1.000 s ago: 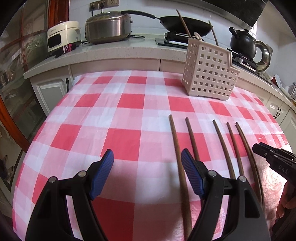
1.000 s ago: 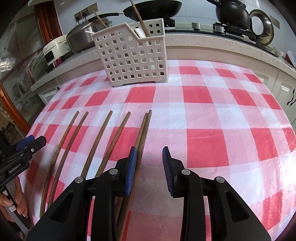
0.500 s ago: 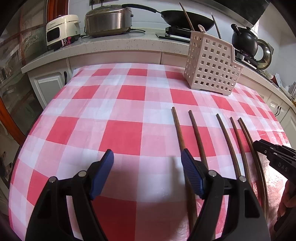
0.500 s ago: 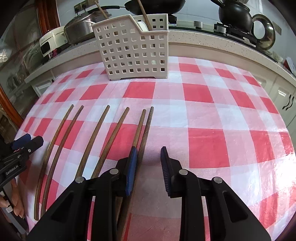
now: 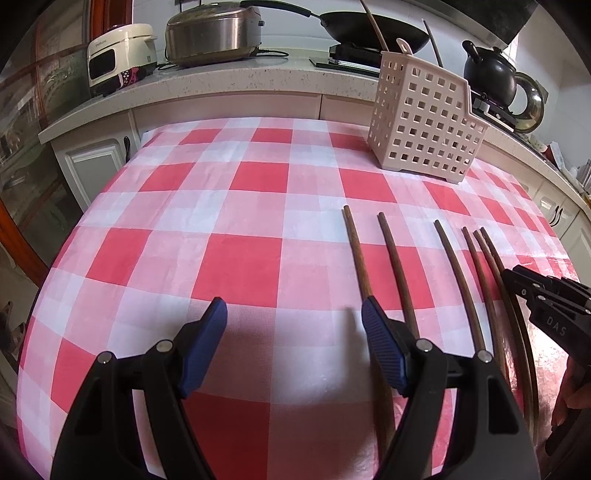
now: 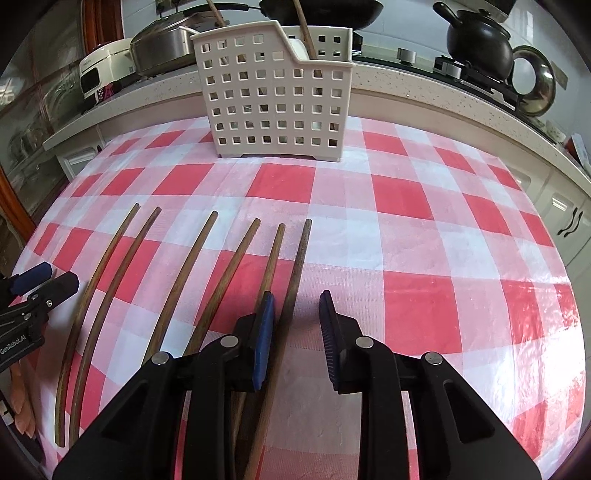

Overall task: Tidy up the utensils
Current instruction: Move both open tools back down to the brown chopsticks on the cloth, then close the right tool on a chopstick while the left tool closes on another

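Note:
Several brown wooden chopsticks (image 6: 207,266) lie side by side on the red-and-white checked tablecloth (image 6: 406,229). They also show in the left wrist view, chopsticks (image 5: 395,266). Beyond them stands a white perforated utensil basket (image 6: 277,96) (image 5: 424,122) holding a wooden stick and a white spoon. My right gripper (image 6: 295,332) straddles the rightmost chopstick (image 6: 301,254); the stick lies close to the left pad, and the pads do not squeeze it. My left gripper (image 5: 294,314) stands wide open over bare cloth, left of the leftmost chopstick (image 5: 354,251).
Behind the table runs a stone counter (image 5: 221,81) with a rice cooker (image 5: 122,55), a steel pot (image 5: 214,33), a wok (image 5: 369,26) and a black kettle (image 6: 480,40). White cabinets (image 6: 569,221) stand to the right. A hand (image 6: 20,398) shows at the left edge.
The right gripper's jaws have narrowed a little and shifted left, so the rightmost chopstick now lies between them. The left gripper has hardly moved.

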Demonstrator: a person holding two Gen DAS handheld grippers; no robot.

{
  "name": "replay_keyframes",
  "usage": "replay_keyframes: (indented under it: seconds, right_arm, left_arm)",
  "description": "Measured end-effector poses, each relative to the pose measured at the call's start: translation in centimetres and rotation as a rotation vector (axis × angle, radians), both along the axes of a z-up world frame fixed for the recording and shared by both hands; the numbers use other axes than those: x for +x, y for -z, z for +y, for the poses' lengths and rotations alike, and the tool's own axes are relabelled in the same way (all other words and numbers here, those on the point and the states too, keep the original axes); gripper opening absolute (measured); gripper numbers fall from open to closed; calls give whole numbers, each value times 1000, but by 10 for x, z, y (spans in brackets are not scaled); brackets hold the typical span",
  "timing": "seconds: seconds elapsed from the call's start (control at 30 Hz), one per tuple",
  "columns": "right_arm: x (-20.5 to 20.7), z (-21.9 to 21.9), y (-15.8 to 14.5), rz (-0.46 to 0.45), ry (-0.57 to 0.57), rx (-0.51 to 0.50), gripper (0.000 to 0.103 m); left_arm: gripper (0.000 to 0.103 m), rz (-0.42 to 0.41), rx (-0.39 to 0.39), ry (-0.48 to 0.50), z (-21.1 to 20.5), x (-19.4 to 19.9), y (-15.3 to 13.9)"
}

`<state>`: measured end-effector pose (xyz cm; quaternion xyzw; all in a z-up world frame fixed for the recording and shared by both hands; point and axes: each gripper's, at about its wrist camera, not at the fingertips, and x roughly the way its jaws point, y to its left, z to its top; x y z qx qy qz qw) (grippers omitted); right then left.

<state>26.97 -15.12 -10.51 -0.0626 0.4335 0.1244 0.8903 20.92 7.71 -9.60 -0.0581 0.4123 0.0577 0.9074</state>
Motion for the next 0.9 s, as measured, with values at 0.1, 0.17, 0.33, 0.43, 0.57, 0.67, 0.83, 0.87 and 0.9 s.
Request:
replay_keyframes:
  seconds: [0.1,0.17,0.33,0.43,0.57,0.67,0.83,0.87,0.9]
  right_arm:
    - [0,-2,0,5,-15,5,12]
    - [-1,-6,0,6,-22,18,8]
    - [-3,-10,0,5,-24,33,8]
    - [-3,-11,0,5,-29,40,8]
    - [-3,-12,0,2,-32,43,8]
    - [-3,-14,0,5,-35,59,8]
    - [-3,-14,0,11,-42,60,8]
    - [-2,-14,-1,16,-46,56,8]
    - [-1,-14,-1,21,-46,61,8]
  left_arm:
    - [73,5,6,4,-2,1,0]
    - [73,9,10,10,-4,3,1]
    - [71,27,33,5,-9,14,1]
    - [71,23,21,3,-9,19,-2]
    - [70,17,31,23,-17,28,-7]
    - [54,53,42,35,-22,39,0]
    - [43,59,62,51,-30,45,4]
    - [42,63,66,58,-31,47,4]
    - [42,67,72,66,-33,49,4]
